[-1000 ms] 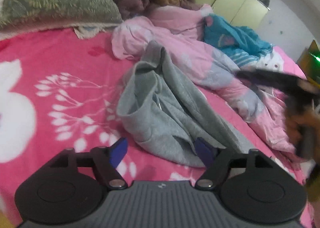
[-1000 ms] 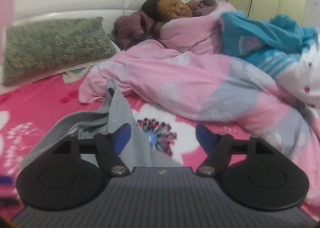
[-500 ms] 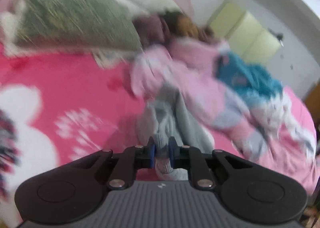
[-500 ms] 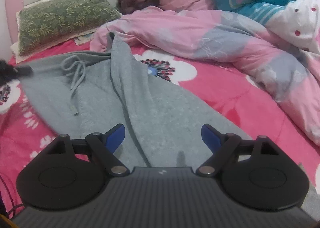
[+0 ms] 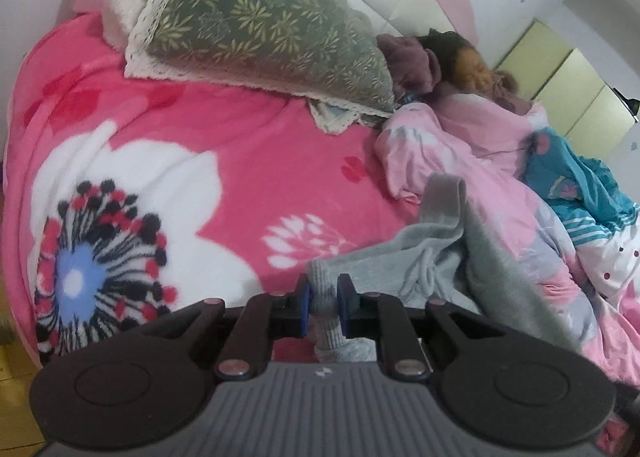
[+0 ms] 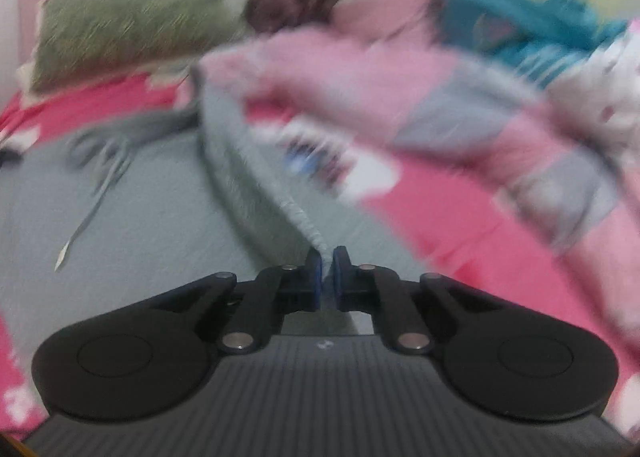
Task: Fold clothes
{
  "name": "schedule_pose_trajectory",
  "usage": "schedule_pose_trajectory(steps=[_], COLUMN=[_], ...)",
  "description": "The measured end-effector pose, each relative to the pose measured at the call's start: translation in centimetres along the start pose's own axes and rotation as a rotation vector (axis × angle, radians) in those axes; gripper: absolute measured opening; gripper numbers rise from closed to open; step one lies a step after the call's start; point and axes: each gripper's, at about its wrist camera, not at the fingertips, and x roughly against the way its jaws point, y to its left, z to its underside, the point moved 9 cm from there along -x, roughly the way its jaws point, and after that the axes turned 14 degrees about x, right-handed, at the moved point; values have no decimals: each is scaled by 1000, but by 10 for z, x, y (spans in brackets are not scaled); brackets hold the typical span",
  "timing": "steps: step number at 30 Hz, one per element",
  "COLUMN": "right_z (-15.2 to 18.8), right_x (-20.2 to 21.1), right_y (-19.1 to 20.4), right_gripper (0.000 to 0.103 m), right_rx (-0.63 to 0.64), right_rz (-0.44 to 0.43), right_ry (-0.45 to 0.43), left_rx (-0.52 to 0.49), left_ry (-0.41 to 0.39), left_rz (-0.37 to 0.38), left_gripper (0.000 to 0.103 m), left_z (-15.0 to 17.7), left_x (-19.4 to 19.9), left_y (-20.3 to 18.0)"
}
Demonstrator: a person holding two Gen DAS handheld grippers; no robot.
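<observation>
- Left gripper (image 5: 323, 299): lower centre of the left wrist view; blue-padded fingers (image 5: 305, 303) clenched on a ribbed edge of the grey garment (image 5: 476, 257), which passes between them.
- Grey garment: lies crumpled right of centre on the pink floral blanket (image 5: 168, 161), its far fold resting against the pink quilt (image 5: 460, 145); drawstring (image 5: 424, 269) loose near its middle.
- Right gripper (image 6: 327, 277): lower centre of the right wrist view; jaws drawn nearly together, apparently pinching a ridge of the same grey cloth, though the frame is heavily blurred.
- Green leaf-print pillow (image 5: 256, 21): upper centre, lace-trimmed, on the blanket.
- Person (image 5: 464, 69): upper right, lying under the pink quilt.
- Teal cloth (image 5: 576, 185): right edge, upon the quilt.
</observation>
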Motion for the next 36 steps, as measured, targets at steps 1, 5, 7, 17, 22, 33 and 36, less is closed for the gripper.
schedule_pose_trajectory(steps=[1,5,7,17,22,33,36], right_z=[-7,-30,-39,39,59,203,261], right_x=[-2,-31,-53,-166,-79,207,234], right_y=[-12,-64,-89,-130,-150,-148,-117], right_gripper=[4,4,4,50,60,85,85], right_rx=[-3,-61,-105,-496,-672,-1154,-1279], right_rz=[28,120,158,148,113,66,68], right_ry=[-8,-8,0,335,183,1,33], left_rx=[2,5,2,-19,-4,22,19], left_ry=[-1,-9,-8,4,19,94,108], left_rz=[-2,-9,-13,-31,-27,27,21], left_gripper=[15,16,16,30,37,50,50], left_z=[1,4,5,7,6,29,38], left_x=[-1,-1,-2,-4,0,16,23], left_y=[2,7,9,14,16,-1,-6])
